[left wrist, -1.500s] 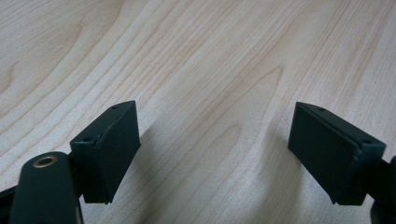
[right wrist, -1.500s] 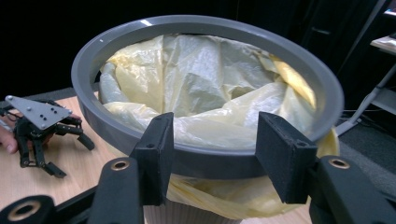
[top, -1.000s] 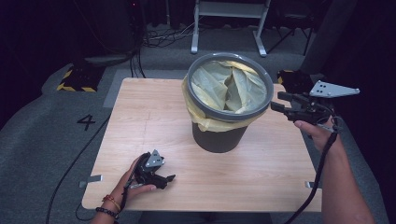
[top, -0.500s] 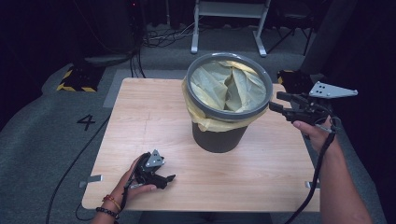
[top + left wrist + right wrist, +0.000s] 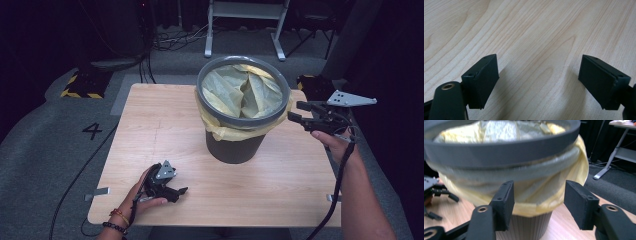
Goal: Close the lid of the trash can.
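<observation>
A dark grey bin (image 5: 235, 147) with a grey ring (image 5: 245, 121) clamping a yellow bag (image 5: 240, 90) stands on the wooden table (image 5: 165, 125). My right gripper (image 5: 296, 111) hovers at the bin's right side, level with the bag's overhang. Its jaws are open and have just been opening; nothing is between them. In the right gripper view the gripper (image 5: 539, 202) faces the yellow overhang (image 5: 536, 182) under the ring (image 5: 499, 152). My left gripper (image 5: 177, 192) rests on the table near the front left, open and empty. Its jaws (image 5: 539, 80) stand wide over bare wood (image 5: 536, 37).
Grey carpet surrounds the table, with a taped "4" (image 5: 92, 131) at the left. A white metal frame (image 5: 245, 30) and cables lie behind the table. A black-and-yellow striped block (image 5: 80, 87) sits at the far left. The table's right edge runs under my right forearm (image 5: 355, 190).
The right gripper's jaws have spread a little wider beside the bin. The left gripper lies where it was.
</observation>
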`<state>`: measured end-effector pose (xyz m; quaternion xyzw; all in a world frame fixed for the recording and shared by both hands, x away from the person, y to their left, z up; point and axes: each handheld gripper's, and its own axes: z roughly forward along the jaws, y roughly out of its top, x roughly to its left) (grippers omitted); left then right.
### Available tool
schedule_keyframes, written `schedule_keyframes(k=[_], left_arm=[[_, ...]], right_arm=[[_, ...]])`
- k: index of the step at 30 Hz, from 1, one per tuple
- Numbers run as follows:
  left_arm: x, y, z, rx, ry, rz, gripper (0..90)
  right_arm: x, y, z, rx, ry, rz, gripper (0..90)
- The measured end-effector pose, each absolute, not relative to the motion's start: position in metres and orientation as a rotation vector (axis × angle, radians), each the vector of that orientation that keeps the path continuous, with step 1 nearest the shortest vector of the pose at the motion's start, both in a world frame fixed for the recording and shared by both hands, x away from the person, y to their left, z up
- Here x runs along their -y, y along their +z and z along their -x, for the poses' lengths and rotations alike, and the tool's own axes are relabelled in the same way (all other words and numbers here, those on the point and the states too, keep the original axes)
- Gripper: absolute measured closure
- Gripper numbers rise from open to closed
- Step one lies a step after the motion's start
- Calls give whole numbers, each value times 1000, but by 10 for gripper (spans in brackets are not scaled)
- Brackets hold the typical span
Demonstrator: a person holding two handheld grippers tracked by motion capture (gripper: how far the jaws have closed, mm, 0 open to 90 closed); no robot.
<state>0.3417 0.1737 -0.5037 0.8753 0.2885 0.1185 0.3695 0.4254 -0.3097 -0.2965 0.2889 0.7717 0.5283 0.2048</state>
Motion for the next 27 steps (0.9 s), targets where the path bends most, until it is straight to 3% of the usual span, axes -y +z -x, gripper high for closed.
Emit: schedule_keyframes(k=[14,27], left_arm=[[-174,-504,-342,-741,304,-2247,163],[-174,-504,-342,-741,304,-2248,163]], right_arm=[[311,-343,-414,-2284,1252,-809,285],[316,-399,-400,-2375,1182,-857,256]])
